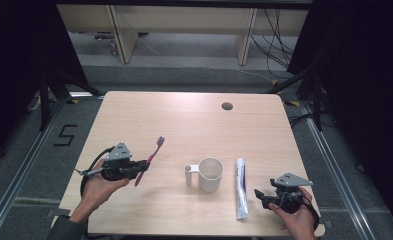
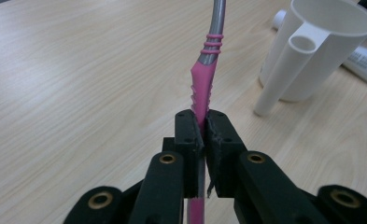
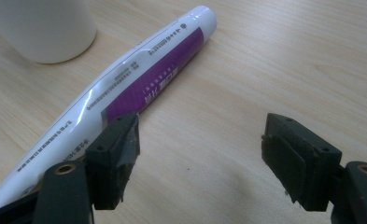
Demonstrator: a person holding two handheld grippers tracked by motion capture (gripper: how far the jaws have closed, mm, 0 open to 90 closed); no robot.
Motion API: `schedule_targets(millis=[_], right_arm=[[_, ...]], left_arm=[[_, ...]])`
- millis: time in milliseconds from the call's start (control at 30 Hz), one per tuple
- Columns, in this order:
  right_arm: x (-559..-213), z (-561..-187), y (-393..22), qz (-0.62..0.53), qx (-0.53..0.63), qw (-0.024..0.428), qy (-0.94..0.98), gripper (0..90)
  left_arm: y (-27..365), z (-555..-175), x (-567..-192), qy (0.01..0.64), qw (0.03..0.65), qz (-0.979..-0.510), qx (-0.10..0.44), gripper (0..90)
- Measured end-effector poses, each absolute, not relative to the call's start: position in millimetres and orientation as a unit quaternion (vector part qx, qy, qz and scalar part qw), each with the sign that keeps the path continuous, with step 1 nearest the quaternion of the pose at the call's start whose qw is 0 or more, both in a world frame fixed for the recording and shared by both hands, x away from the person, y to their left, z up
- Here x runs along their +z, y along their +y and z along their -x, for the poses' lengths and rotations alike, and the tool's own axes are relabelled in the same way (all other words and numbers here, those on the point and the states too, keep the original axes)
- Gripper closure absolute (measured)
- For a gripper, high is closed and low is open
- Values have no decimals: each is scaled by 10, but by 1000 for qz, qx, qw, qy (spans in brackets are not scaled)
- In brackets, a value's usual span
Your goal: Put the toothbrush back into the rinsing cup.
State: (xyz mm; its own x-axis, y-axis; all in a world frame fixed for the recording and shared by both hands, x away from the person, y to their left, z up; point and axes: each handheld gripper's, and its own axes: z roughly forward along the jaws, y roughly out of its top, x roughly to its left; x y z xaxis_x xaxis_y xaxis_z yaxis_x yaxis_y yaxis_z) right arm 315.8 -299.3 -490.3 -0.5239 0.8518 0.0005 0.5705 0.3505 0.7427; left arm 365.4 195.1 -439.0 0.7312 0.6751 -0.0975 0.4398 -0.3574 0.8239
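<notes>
Two items are in play: a pink toothbrush (image 1: 149, 158) and a white cup (image 1: 210, 174). The toothbrush sits at lower left of the high view, lifted off the table (image 1: 194, 120), bristle head pointing toward the upper part of the frame. The left gripper (image 1: 143, 163) is clenched on its pink handle; in the left gripper view the jaws pinch the grip section just below the ribbed rings, and the grey neck runs out of the frame's top. The cup stands upright at lower centre, well apart from the brush, with a tubular side holder (image 2: 284, 74) facing the left gripper. Judged step: carry the brush to the cup and stand it in. To do this well, keep the clamp firm, tilt the brush toward vertical before arriving, align the lower handle end over the opening, and lower without striking the rim, since the light cup may tip. A toothpaste tube (image 3: 125, 95) lies just right of the cup. The right gripper (image 3: 204, 154), at lower right, is released, jaws spread beside the tube, one jaw overlapping it in the picture.
</notes>
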Motion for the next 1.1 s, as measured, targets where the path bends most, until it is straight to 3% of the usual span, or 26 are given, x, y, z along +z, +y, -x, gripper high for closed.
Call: schedule_targets(millis=[200,267,500,1000,1100], right_arm=[[-4888,-3124,-2964,-471,354,178,788,287],[-4897,-3158,-2994,-449,356,195,796,288],[-4905,-3158,-2986,-448,359,182,798,287],[-4909,-3144,-2963,-461,354,181,794,288],[-4903,-3162,-2987,-445,351,201,799,288]], left_arm=[[1931,-3666,-4402,350,477,-795,139,831],[1906,-3659,-4400,352,495,-780,150,831],[1846,-3657,-4387,352,528,-752,177,831],[1614,-3559,-4293,320,587,-723,176,831],[1551,-3543,-4266,311,600,-718,166,831]])
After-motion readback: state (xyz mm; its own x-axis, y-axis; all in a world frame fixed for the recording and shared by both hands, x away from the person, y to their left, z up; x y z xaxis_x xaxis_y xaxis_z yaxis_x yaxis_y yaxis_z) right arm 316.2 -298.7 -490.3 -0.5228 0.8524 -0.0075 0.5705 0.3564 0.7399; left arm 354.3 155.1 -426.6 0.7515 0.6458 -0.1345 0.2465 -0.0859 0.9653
